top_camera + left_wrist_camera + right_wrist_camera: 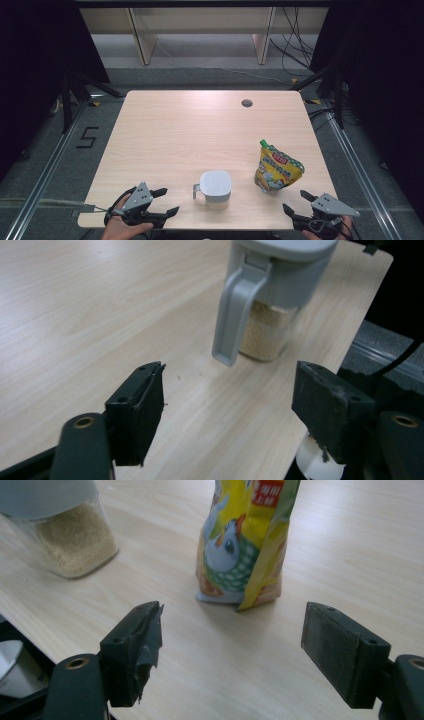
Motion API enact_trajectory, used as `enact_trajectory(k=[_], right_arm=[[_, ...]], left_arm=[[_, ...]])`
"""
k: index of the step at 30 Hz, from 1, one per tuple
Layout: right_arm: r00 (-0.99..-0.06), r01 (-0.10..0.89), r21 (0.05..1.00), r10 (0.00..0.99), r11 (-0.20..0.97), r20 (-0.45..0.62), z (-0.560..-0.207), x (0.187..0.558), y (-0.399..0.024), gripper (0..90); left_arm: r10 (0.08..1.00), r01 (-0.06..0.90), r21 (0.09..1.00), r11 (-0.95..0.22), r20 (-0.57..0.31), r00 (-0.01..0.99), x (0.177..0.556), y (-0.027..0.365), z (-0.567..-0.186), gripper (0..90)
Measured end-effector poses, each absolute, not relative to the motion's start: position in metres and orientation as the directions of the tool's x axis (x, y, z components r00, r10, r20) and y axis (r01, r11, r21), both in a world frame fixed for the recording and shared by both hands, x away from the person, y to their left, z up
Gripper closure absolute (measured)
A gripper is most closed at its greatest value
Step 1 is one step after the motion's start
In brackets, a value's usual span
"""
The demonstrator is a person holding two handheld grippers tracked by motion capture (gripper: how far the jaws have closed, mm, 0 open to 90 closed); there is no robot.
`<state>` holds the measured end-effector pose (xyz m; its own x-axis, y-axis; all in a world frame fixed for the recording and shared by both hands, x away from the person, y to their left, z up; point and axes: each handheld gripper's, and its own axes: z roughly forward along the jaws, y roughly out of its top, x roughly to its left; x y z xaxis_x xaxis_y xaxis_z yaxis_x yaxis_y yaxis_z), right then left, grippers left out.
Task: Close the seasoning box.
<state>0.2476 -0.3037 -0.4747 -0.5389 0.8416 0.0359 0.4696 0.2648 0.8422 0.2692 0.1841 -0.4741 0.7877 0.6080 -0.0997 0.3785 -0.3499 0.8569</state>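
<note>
The surface [200,135] is a light wood-grain top with rounded corners, occupying the centre of the high view, with a small round dark grommet hole [246,103] toward its upper right. Around it the floor [40,150] is grey carpet with metal rails running along the left and right sides, and a black mark shaped like a "5" [87,137] lies at the left of the frame. Pale shelving uprights [142,35] stand across the top, loose black cables [292,45] trail at the upper right, and dark drapes close both upper corners. The left claw [167,201] sits at the lower left of the high view over the near edge of the surface, held in a hand [122,227]; its jaws stand wide apart with nothing between them and point toward the grey-lidded container [215,186], which stands upright at lower centre, near but not touching. In the left gripper view that container [272,300] is at upper centre, its grey handle [235,315] facing the jaws and pale grains visible through its clear lower wall. The right claw [296,200] is at the lower right of the high view, jaws likewise apart and empty. The yellow pouch [276,167] stands just right of the container, apart from it; in the right gripper view the pouch [245,545] stands at upper centre beyond the open jaws.
</note>
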Motion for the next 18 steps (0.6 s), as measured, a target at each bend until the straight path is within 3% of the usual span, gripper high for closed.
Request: enact_trajectory(k=[9,15,18], right_arm=[[-0.555,0.486,0.829,0.83,0.275,0.05,-0.48,0.242,-0.304,21.1],[-0.565,0.49,0.818,0.824,0.301,0.035,-0.483,0.24,-0.304,20.7],[-0.568,0.497,0.814,0.822,0.3,0.044,-0.483,0.24,-0.303,20.8]], left_arm=[[0.622,0.379,0.823,-0.422,-0.042,0.782,0.256,0.185,-0.483,21.6],[0.65,0.399,0.837,-0.374,-0.071,0.756,0.255,0.186,-0.487,21.1],[0.644,0.407,0.818,-0.407,-0.059,0.762,0.256,0.187,-0.487,21.1]])
